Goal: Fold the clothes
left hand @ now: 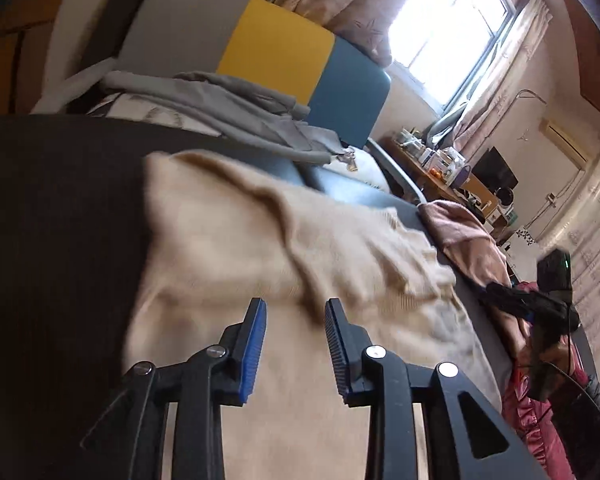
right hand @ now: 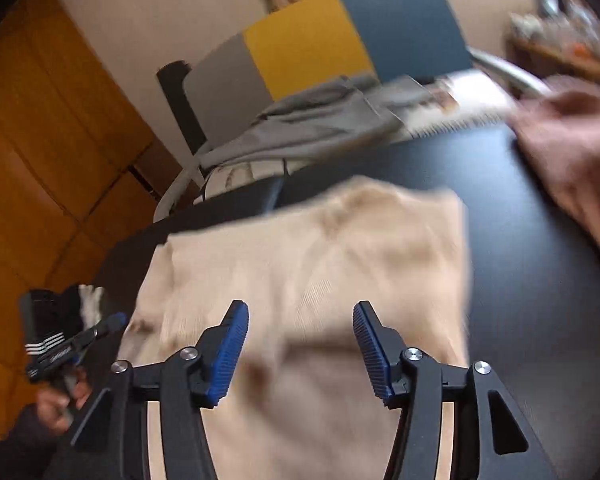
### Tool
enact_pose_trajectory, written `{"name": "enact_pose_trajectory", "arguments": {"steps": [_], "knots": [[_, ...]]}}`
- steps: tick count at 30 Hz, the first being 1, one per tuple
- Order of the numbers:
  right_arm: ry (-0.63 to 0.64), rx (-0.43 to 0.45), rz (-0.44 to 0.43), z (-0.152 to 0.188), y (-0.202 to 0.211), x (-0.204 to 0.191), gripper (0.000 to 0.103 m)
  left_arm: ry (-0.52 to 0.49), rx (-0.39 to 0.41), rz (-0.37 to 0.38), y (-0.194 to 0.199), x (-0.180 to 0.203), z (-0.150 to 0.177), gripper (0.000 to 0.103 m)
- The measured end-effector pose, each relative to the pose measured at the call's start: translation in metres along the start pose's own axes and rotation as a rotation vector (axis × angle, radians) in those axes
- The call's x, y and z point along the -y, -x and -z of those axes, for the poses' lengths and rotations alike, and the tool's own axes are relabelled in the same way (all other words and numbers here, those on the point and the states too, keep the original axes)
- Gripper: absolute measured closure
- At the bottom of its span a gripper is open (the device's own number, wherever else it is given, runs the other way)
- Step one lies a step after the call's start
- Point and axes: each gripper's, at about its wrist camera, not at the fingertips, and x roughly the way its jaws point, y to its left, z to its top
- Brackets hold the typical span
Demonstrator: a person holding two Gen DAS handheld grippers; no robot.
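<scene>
A beige knit garment (left hand: 260, 240) lies rumpled on the dark table (left hand: 60, 200), with a thick fold across its middle. My left gripper (left hand: 295, 308) hovers over its near part, open, with nothing between the blue pads. In the right wrist view the same garment (right hand: 320, 260) spreads out ahead, blurred. My right gripper (right hand: 300, 312) stands open wide above it and holds nothing. The left gripper's blue-tipped fingers (right hand: 112, 322) show at the garment's left edge, held by a hand.
A pinkish-brown garment (right hand: 572, 152) lies on the table's (right hand: 520, 240) far right. Behind the table stands a chair with a grey, yellow and blue back (right hand: 308, 44), with grey clothes (right hand: 320, 120) piled on it. A wooden wardrobe (right hand: 40, 140) is on the left, a cluttered desk (left hand: 440, 164) by the window.
</scene>
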Motion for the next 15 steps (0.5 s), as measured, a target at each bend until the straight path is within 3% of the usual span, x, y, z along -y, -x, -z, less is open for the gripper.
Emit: {"name": "enact_pose_trajectory", "arguments": {"steps": [7, 10, 15], "knots": [[-0.223, -0.032, 0.000, 0.105, 0.082, 0.070, 0.047, 0.111, -0.010, -0.038, 0.060, -0.034, 0.064, 0.072], [-0.288, -0.030, -0.032, 0.140, 0.094, 0.081, 0.047, 0.142, -0.019, -0.063, 0.079, -0.043, 0.088, 0.072], [-0.297, -0.020, -0.112, 0.164, 0.090, 0.080, 0.047, 0.172, -0.040, -0.087, 0.102, -0.054, 0.120, 0.072]]}}
